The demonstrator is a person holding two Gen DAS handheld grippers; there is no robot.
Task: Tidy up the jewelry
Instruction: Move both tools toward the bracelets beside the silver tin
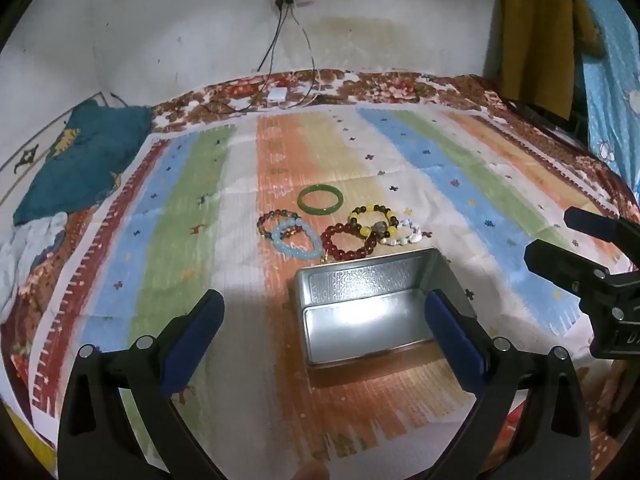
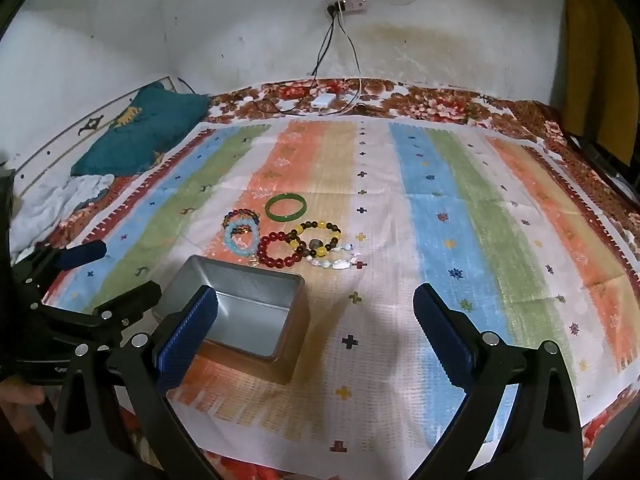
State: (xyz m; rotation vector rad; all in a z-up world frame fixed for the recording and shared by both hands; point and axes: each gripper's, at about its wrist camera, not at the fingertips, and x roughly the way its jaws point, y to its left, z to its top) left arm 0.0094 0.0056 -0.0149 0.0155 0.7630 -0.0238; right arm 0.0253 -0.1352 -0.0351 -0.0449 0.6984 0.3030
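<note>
Left gripper spread wide, holding nothing, above open metal tin. Right gripper likewise spread, empty, tin at its left finger.

Tin on striped cloth, middle, nearer front edge. Just beyond tin, clustered: red bead bracelet, pale blue bracelet, yellow-and-dark bracelet, white bracelet. Green bangle farthest back.

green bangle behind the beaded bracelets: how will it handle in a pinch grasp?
The green bangle looks like one solid glossy ring, so probably rigid, unlike the strung red bead bracelet. The polished surface may slip between the jaws. It lies flat on the striped cloth, so its edge is low to catch; stood on edge, it could roll.
</note>
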